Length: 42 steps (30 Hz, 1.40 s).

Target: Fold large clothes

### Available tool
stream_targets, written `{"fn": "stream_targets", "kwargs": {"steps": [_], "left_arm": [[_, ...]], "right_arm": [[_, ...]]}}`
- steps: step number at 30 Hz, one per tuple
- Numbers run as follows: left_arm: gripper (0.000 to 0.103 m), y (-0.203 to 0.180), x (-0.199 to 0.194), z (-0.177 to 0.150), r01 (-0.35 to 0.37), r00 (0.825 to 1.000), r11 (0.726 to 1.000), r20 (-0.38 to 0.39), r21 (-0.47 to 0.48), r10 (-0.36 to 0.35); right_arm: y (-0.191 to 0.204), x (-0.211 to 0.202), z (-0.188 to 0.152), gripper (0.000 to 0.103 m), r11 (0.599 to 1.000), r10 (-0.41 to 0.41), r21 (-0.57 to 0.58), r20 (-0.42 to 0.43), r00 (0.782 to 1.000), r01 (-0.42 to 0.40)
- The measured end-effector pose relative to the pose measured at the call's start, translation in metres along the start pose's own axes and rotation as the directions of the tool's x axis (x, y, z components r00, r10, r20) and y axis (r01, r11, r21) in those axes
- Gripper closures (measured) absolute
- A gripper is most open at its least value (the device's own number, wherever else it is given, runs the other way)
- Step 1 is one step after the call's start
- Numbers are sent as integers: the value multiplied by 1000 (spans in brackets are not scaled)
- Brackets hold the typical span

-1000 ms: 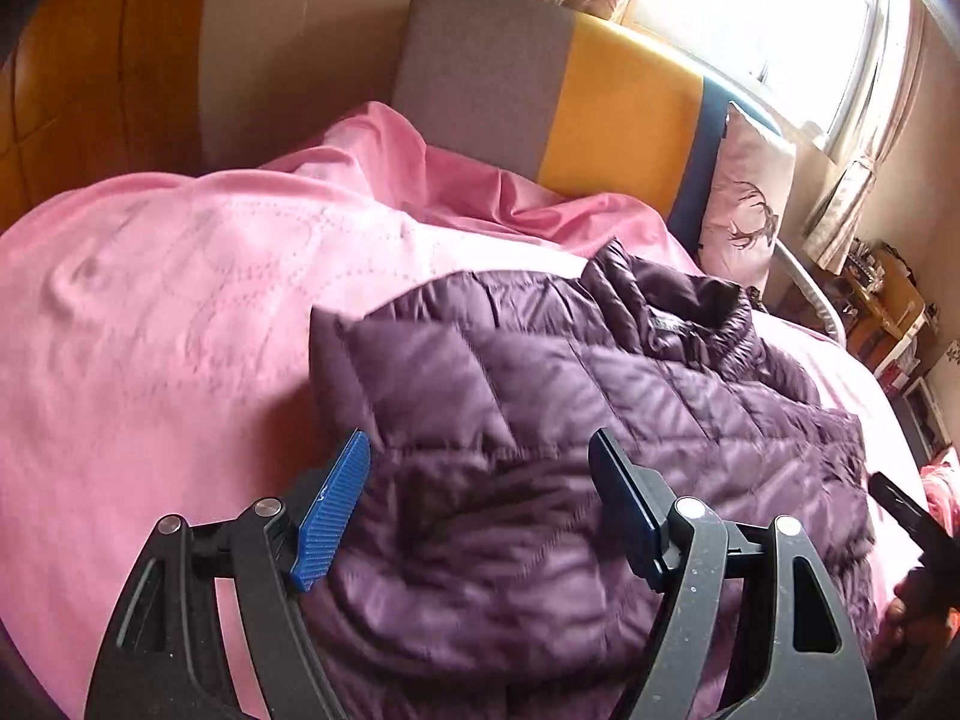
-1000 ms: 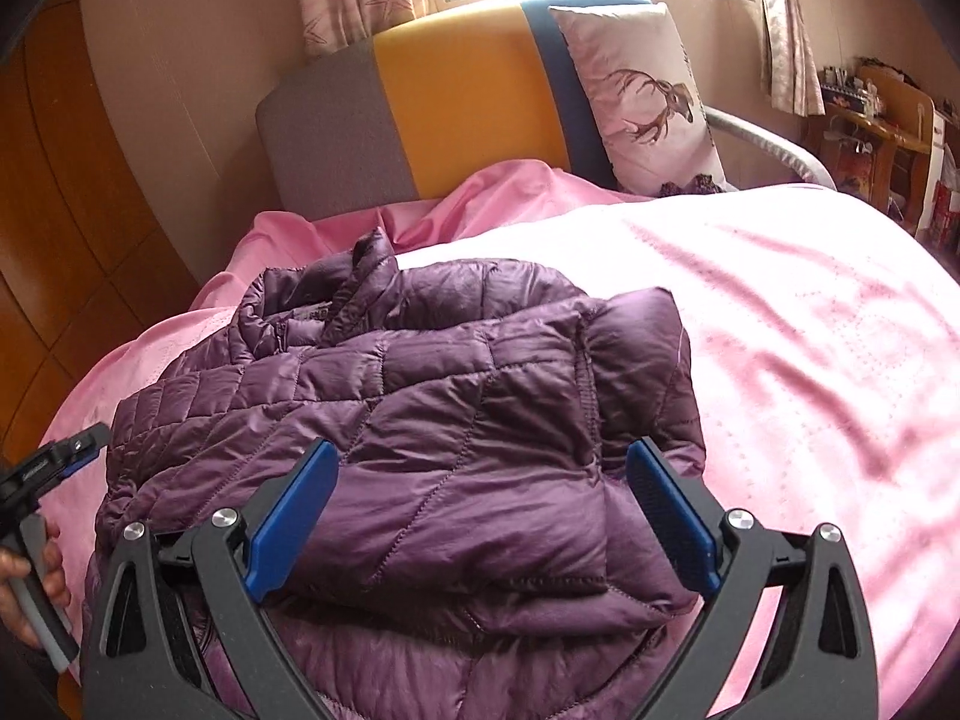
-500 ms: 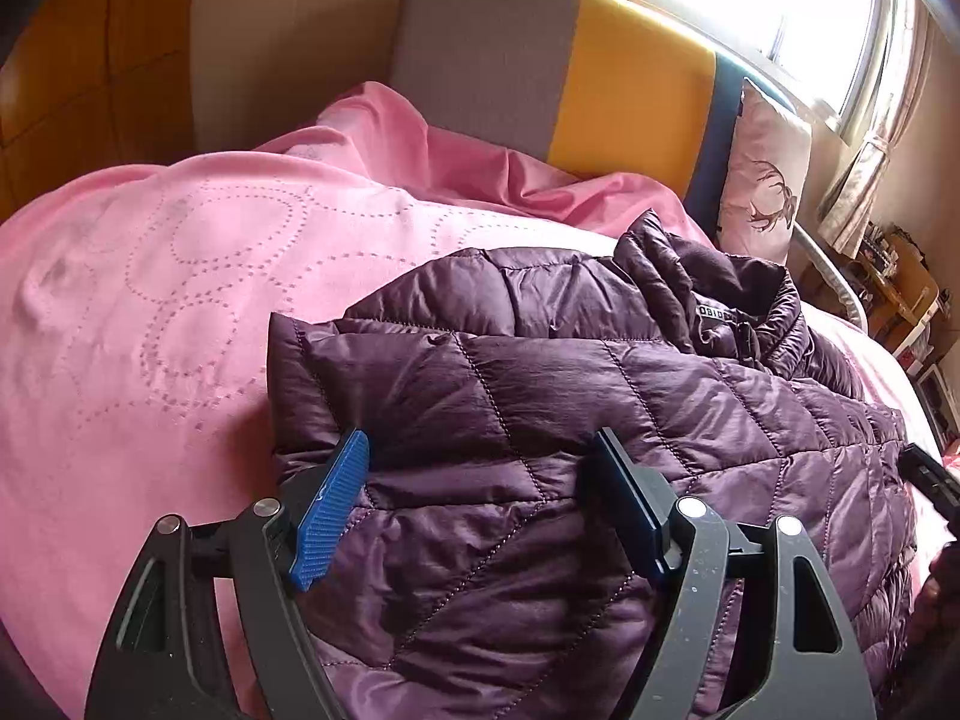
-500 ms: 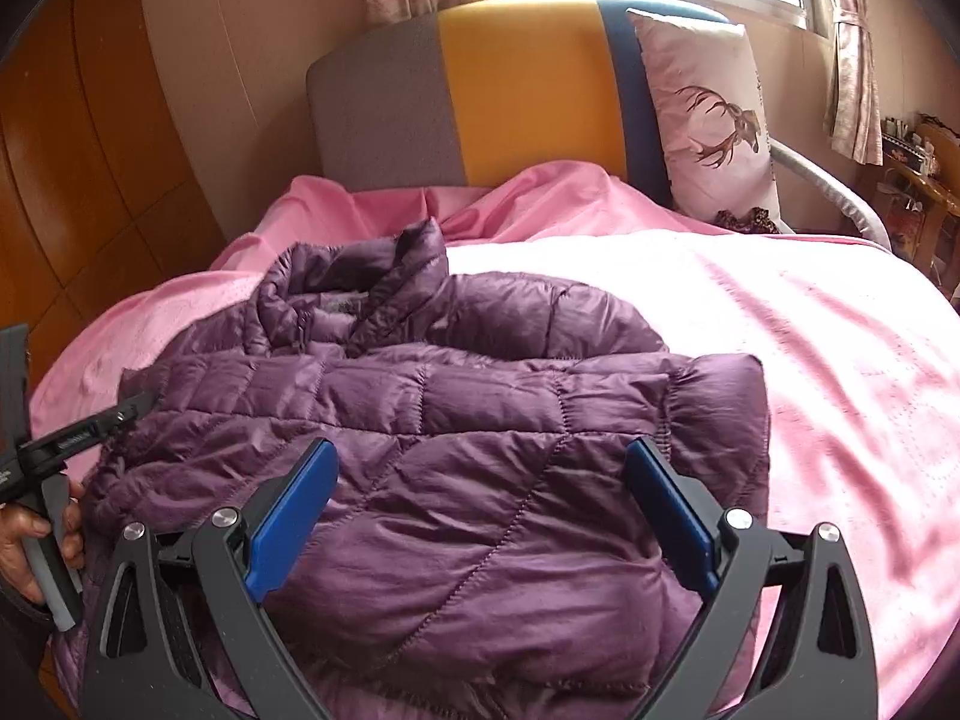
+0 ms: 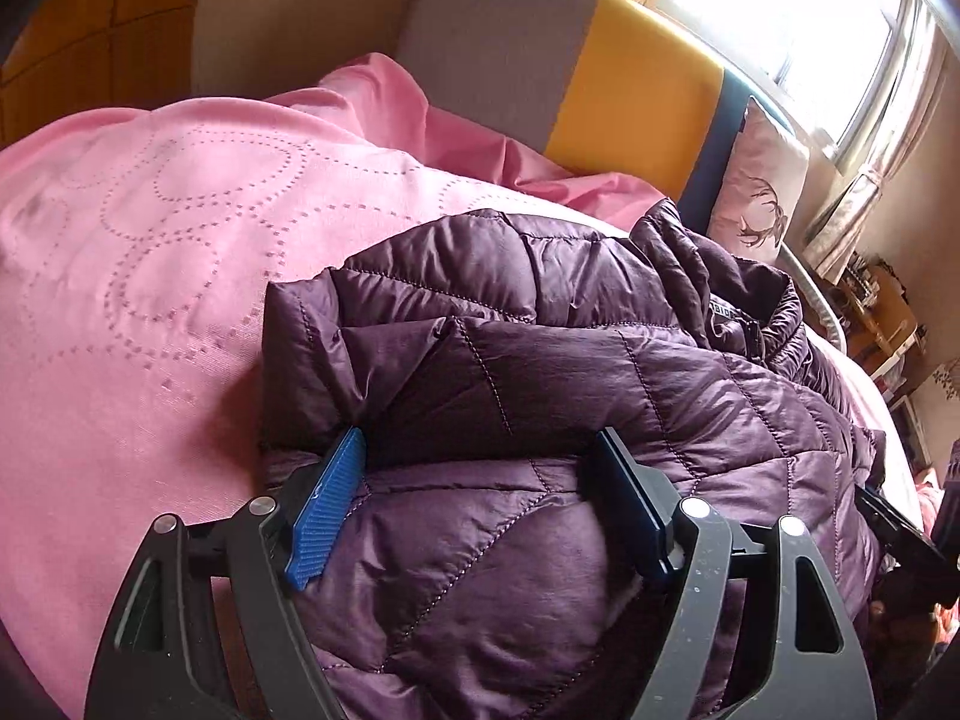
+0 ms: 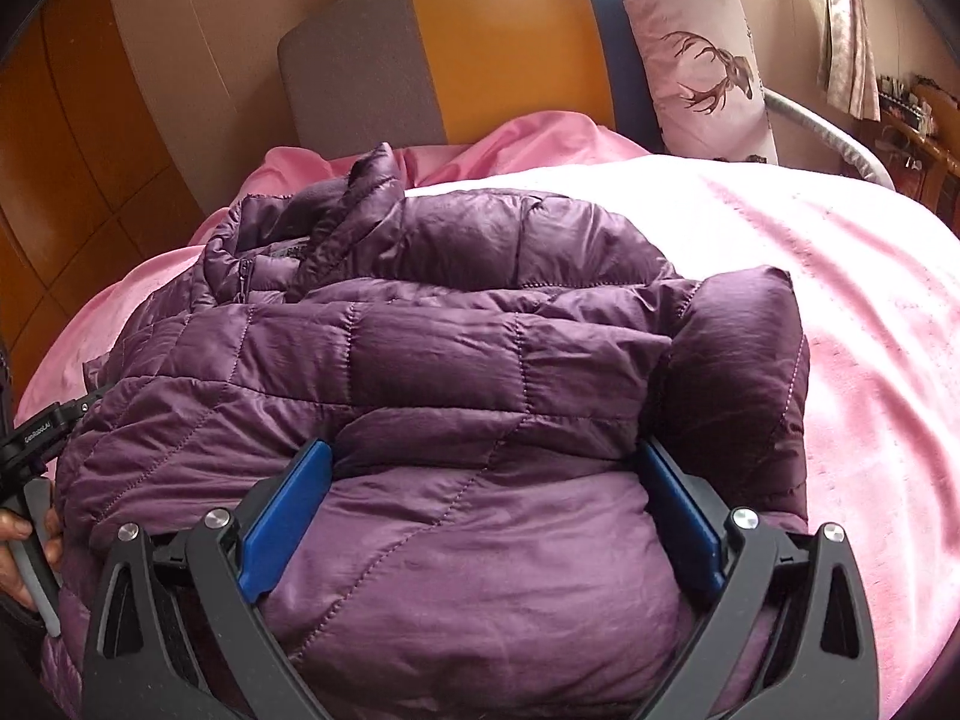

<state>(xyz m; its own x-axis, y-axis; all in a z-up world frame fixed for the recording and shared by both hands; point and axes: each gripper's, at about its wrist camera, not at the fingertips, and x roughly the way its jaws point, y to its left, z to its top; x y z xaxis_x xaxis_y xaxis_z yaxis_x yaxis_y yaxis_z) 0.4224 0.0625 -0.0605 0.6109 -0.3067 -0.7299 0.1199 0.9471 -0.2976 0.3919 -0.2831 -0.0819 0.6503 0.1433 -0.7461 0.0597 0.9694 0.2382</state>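
Pink quilted bedspread (image 5: 150,276) carries the purple puffer jacket (image 5: 540,396), folded into a thick bundle, collar toward twelve o'clock by the headboard (image 6: 498,48). Left gripper (image 5: 480,498) and right gripper (image 6: 486,510) each straddle the folded edge, jaws wide with padding bulging between, apparently to lay it flat. No containers show.

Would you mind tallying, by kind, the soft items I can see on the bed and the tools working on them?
Purple quilted jacket: 1
Pink bedspread: 1
Deer-print pillow: 1
Hand-held grippers: 2, the left hand-held gripper and the right hand-held gripper, each with jaws wide around a fold of the jacket
Total: 5
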Motion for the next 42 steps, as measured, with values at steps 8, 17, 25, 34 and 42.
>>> {"fn": "stream_targets", "kwargs": {"steps": [8, 17, 25, 34, 42], "left_arm": [[27, -7, -8, 1, -39, 999, 999, -4, 17, 39], [19, -9, -91, -48, -112, 994, 993, 23, 49, 111], [19, 22, -141, -116, -157, 987, 987, -30, 33, 158], [19, 25, -177, -163, -185, 982, 981, -21, 50, 186], [19, 17, -195, -184, -176, 984, 982, -23, 75, 178]], "right_arm": [[3, 2, 1, 2, 1000, -16, -4, -15, 1000, 16], [15, -63, -16, 2, 995, -94, 31, -2, 996, 94], [26, -101, -79, 2, 989, -149, -6, -108, 983, 149], [24, -131, -145, 2, 988, -133, 67, -130, 983, 142], [25, -158, -168, 2, 988, -123, 76, -120, 985, 132]]}}
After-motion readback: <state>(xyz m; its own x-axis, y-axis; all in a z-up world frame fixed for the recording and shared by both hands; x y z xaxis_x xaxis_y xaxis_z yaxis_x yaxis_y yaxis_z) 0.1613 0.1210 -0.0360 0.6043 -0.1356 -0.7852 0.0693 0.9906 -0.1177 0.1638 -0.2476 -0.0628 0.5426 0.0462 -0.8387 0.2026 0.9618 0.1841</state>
